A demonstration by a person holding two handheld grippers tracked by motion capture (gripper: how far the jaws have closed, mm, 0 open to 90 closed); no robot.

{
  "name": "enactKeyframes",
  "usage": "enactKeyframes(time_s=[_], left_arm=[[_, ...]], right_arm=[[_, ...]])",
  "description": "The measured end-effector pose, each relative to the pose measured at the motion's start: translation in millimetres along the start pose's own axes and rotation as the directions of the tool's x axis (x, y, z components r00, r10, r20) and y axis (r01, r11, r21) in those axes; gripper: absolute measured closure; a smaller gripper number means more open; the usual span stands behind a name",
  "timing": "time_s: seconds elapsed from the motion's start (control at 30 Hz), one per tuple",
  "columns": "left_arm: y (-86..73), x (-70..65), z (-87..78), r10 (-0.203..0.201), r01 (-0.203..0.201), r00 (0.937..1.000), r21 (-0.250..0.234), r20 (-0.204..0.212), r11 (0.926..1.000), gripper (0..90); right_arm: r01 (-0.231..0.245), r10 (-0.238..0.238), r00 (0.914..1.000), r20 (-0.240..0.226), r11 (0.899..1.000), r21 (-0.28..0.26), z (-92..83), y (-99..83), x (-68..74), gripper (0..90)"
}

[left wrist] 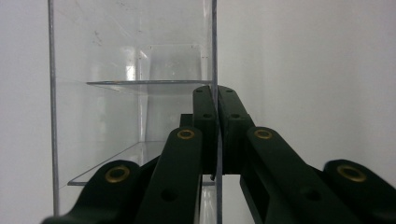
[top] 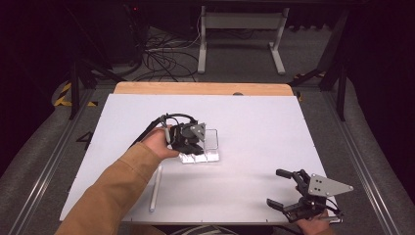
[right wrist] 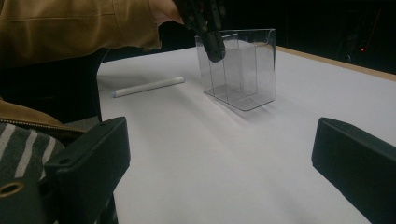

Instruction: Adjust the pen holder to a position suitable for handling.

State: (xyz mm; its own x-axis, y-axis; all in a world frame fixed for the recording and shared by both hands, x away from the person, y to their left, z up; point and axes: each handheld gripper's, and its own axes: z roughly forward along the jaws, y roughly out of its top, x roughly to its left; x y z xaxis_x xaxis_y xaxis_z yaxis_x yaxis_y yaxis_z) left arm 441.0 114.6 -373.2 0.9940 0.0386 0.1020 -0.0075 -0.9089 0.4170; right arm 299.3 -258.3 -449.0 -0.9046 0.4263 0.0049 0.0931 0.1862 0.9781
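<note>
A clear plastic box (top: 209, 148) with inner dividers stands upright near the middle of the white table. My left gripper (top: 188, 139) reaches down over its near-left side. In the left gripper view the two black jaws of that gripper (left wrist: 216, 95) are pressed together on one thin clear wall of the box (left wrist: 130, 93). From the right gripper view, the left gripper (right wrist: 212, 46) comes from above onto the box (right wrist: 243, 70) at its upper left wall. My right gripper (top: 274, 187) rests near the table's front right corner, open with nothing between its jaws (right wrist: 219, 140).
A white rod (top: 155, 188) lies on the table's front left part, also seen in the right gripper view (right wrist: 149, 86). The white table top (top: 254, 122) ends in a wooden strip (top: 203, 88) at the far edge. Cables and a stand's legs lie on the floor beyond.
</note>
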Motion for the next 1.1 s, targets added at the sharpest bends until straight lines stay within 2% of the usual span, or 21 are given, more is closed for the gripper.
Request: enactKeyframes(time_s=[0.13, 0.57, 0.67, 0.77, 0.83, 0.9, 0.93, 0.97, 1.03, 1.1], left_arm=[[-0.2, 0.9, 0.4, -0.015, 0.015, 0.9999, -0.002, -0.003, 0.9999, 87.7], [4.2, -0.8, 8.4, 0.039, -0.039, 0.9992, -0.007, 0.005, 0.9992, 86.8], [3.0, 0.3, 7.7, 0.034, -0.034, 0.9994, -0.019, 0.001, 0.9992, 85.9], [1.6, -0.1, 3.8, 0.016, -0.017, 0.9995, -0.046, -0.028, 0.9988, 78.5], [0.5, -1.0, -1.1, -0.003, 0.000, 0.9995, -0.078, -0.032, 0.9969, 72.9], [-0.8, -2.9, -7.8, -0.025, 0.019, 0.9985, -0.112, -0.048, 0.9936, 66.2], [-2.2, -3.9, -12.9, -0.037, 0.029, 0.9979, -0.141, -0.053, 0.9896, 61.2], [-3.1, -4.7, -15.2, -0.047, 0.038, 0.9975, -0.154, -0.054, 0.9874, 61.2], [-7.0, -7.2, -25.0, -0.073, 0.056, 0.9947, -0.214, -0.072, 0.9752, 54.4], [-13.9, -10.8, -36.2, -0.106, 0.077, 0.9907, -0.299, -0.085, 0.9512, 51.0]], right_arm=[[0.000, 0.000, 1.0000, -0.001, 1.000, 0.000, 0.1, 0.0, 0.2, 4.9], [0.000, 0.000, 1.0000, -0.005, 1.000, 0.001, -0.1, -0.3, 0.0, 4.9], [0.000, 0.000, 1.0000, -0.006, 1.000, 0.001, -0.3, -0.4, -0.2, 4.9], [0.000, 0.000, 1.0000, -0.006, 1.000, -0.001, -0.5, -0.3, -0.1, 4.9], [-0.001, 0.001, 1.0000, -0.006, 1.000, -0.001, -0.5, -0.2, 0.1, 4.9], [0.000, 0.000, 1.0000, -0.005, 1.000, -0.002, -0.5, -0.1, 0.2, 4.9], [0.000, 0.000, 1.0000, -0.004, 1.000, -0.003, -0.6, -0.1, 0.0, 4.9], [0.000, 0.000, 1.0000, -0.004, 1.000, -0.003, -0.6, -0.1, 0.0, 4.9], [0.000, 0.000, 1.0000, -0.004, 1.000, -0.003, -0.7, 0.0, 0.1, 4.9], [0.000, 0.000, 1.0000, -0.003, 1.000, -0.003, -0.4, -0.1, 0.0, 4.9]])
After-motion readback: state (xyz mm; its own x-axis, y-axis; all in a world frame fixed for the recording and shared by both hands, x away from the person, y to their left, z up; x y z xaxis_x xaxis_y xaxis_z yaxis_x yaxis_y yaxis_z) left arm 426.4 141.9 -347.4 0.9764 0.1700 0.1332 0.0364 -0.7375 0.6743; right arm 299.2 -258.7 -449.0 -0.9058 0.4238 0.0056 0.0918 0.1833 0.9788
